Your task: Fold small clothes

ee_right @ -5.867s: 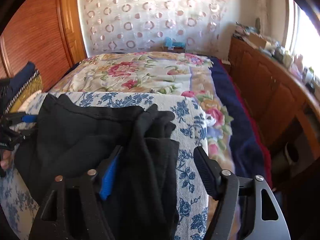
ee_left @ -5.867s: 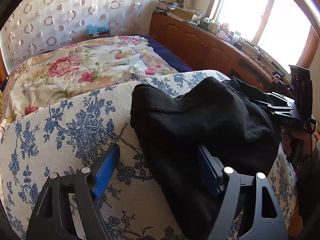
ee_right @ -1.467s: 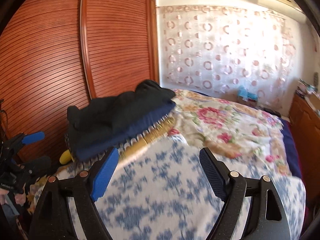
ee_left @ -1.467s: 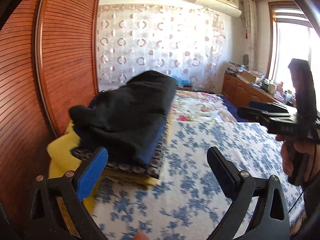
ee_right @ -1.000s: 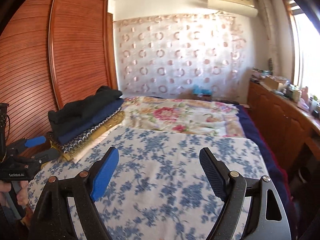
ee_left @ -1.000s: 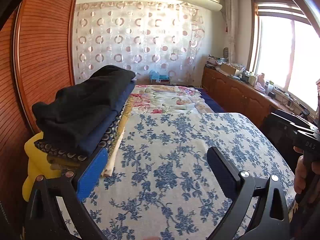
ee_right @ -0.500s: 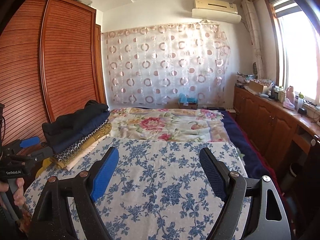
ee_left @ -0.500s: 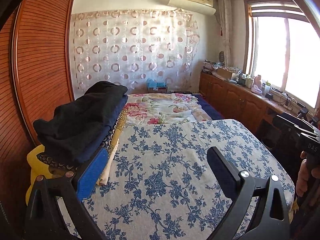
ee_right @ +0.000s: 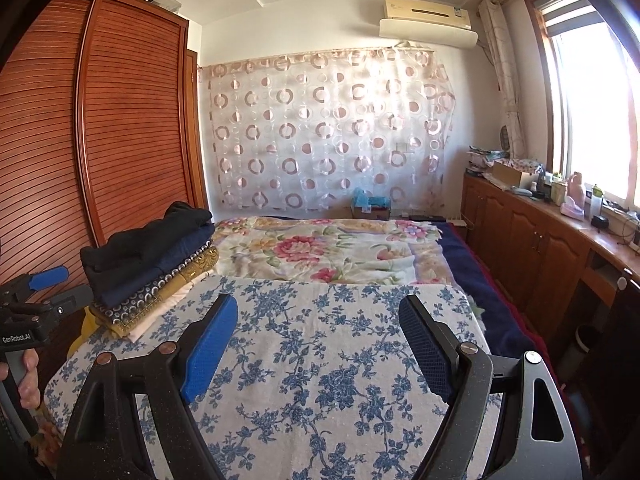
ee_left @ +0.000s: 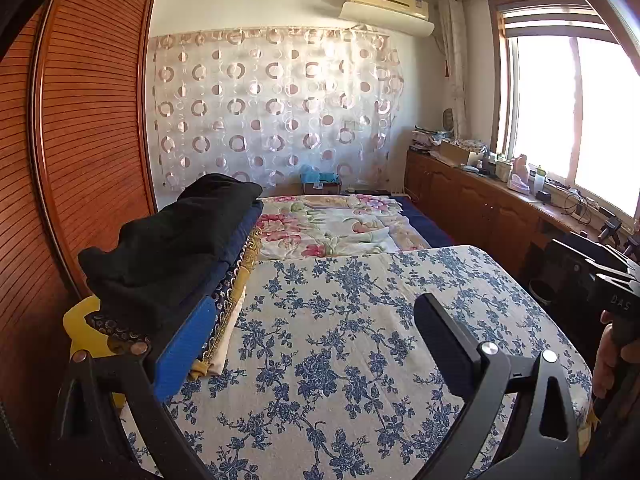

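Observation:
A folded black garment (ee_left: 176,232) (ee_right: 140,246) tops a stack of folded clothes (ee_right: 156,292) at the left edge of the bed, over navy, patterned, yellow and cream layers. My left gripper (ee_left: 316,320) is open and holds nothing, with its blue pad just right of the stack. My right gripper (ee_right: 320,320) is open too, empty, above the blue-flowered cloth (ee_right: 320,360) (ee_left: 360,340). Each gripper appears in the other's view: the left gripper's body (ee_right: 28,304) at the left edge, the right gripper's body (ee_left: 600,280) at the right edge, both held by a hand.
A rose-patterned quilt (ee_right: 328,248) covers the far half of the bed. A slatted wooden wardrobe (ee_right: 100,140) stands close on the left. A cluttered low wooden cabinet (ee_right: 540,240) runs under the window on the right. A circle-patterned curtain (ee_right: 328,132) hangs behind.
The black garment, held on the cloth earlier, now lies on the stack with both grippers open. Over the last second both views have tilted up slightly and drawn back a little.

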